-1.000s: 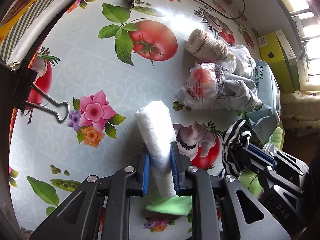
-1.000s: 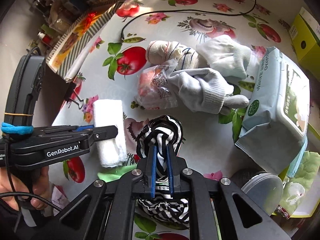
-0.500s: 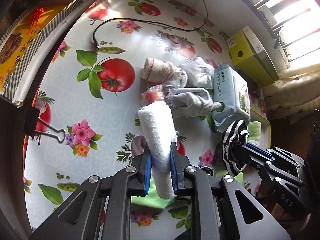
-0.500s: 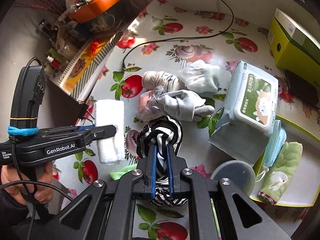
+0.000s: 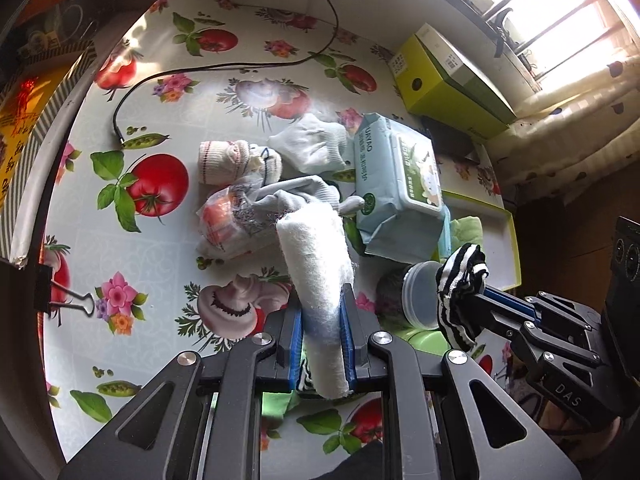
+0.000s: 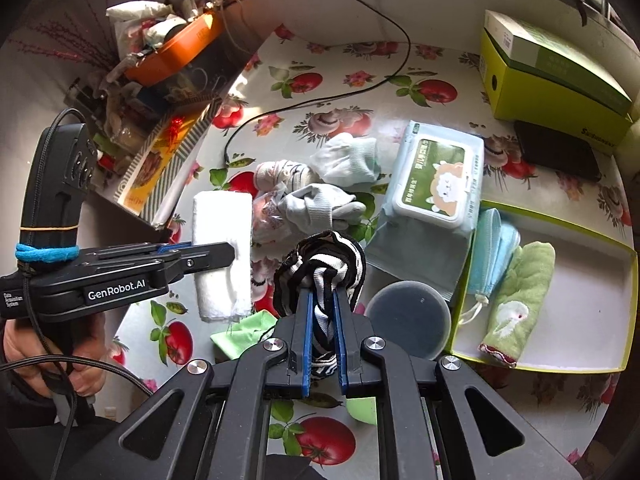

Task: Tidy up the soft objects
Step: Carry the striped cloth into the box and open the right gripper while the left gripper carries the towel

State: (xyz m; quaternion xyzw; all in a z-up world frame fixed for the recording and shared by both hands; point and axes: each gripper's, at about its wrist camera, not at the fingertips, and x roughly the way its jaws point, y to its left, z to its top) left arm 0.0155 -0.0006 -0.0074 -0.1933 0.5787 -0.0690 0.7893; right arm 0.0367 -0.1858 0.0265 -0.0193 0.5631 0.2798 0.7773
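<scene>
While both grippers hang above the fruit-print tablecloth [image 5: 132, 248], the left gripper [image 5: 323, 344] has its blue pads pressed on a rolled white towel [image 5: 316, 264], and the right gripper [image 6: 322, 336] is clamped tight on a knotted black-and-white striped cloth [image 6: 320, 260]. Beneath them lies a green cloth [image 6: 244, 336], with a round grey lid [image 6: 408, 318] beside it. Farther off sit grey gloves [image 6: 320, 204], a wet-wipes pack [image 6: 436, 176], and an open green-edged box [image 6: 592, 320] holding a green mitt [image 6: 516, 300].
</scene>
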